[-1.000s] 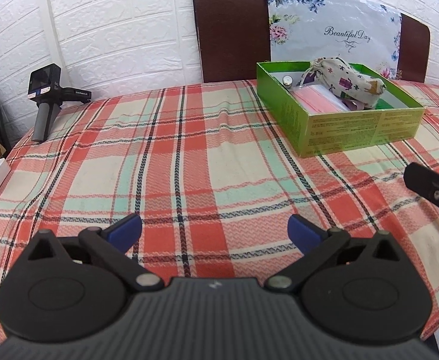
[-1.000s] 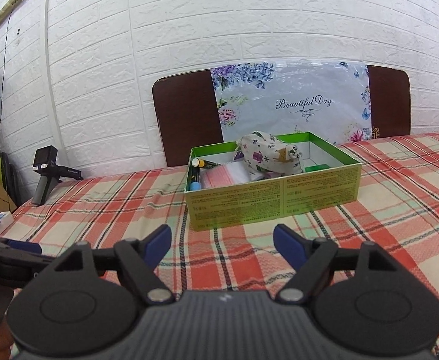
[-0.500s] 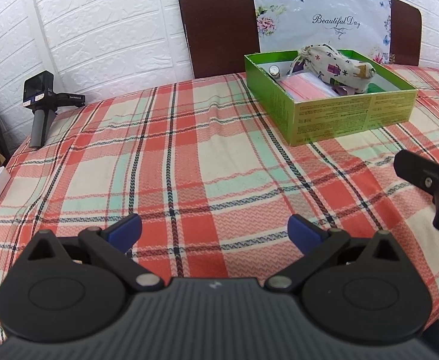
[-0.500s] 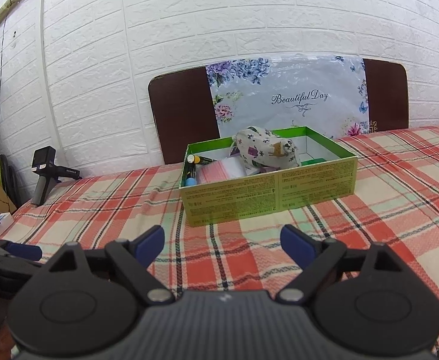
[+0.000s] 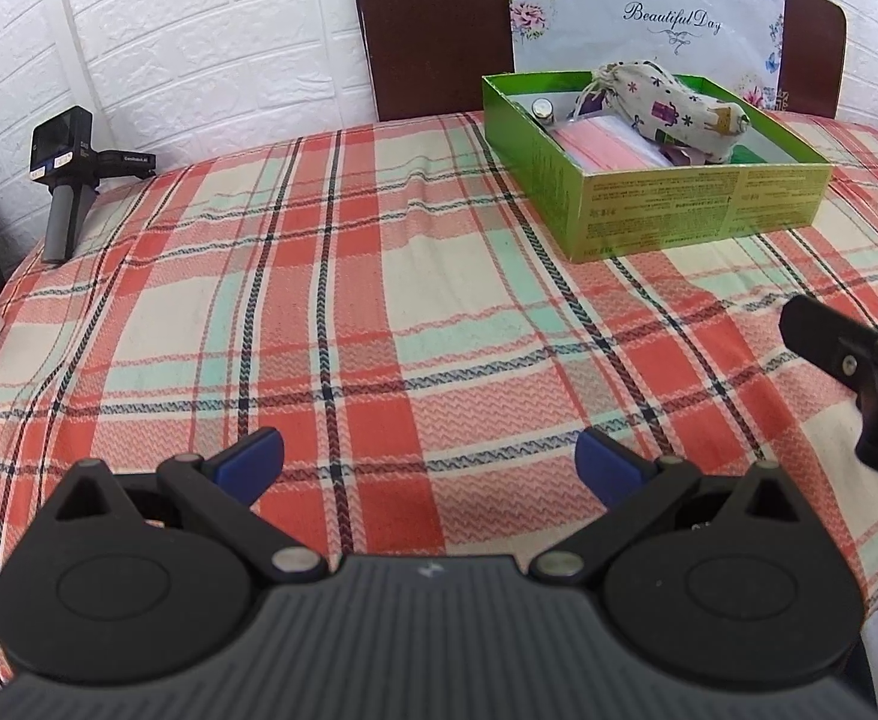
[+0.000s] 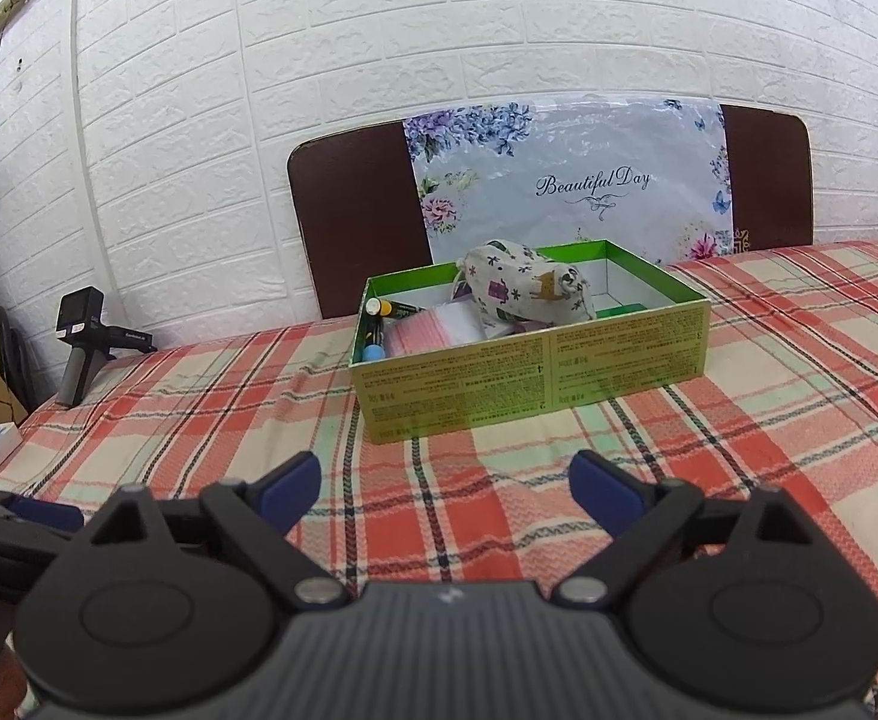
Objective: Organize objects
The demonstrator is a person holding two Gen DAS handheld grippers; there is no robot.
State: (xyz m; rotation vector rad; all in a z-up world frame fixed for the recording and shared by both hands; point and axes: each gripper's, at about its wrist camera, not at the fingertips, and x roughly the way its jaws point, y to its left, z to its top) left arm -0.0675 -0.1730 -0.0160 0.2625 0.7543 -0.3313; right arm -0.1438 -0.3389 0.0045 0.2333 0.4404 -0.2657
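Here, both empty grippers, left [image 5: 429, 461] and right [image 6: 444, 487], hover spread wide, the shallow green cardboard box [image 6: 532, 369] lying broadside dead ahead of the right, nearer one.

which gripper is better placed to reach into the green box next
Probably the right gripper: open, empty, with the green box straight ahead. The left gripper, also open and empty, sees the box off to its right and farther across the tablecloth.

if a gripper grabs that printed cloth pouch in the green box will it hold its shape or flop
The cloth pouch will probably flop: it looks soft and lumpy, slumped over the items in the green box. Its cinched drawstring end suggests a bunched grip point. Probably light, though contents are hidden.
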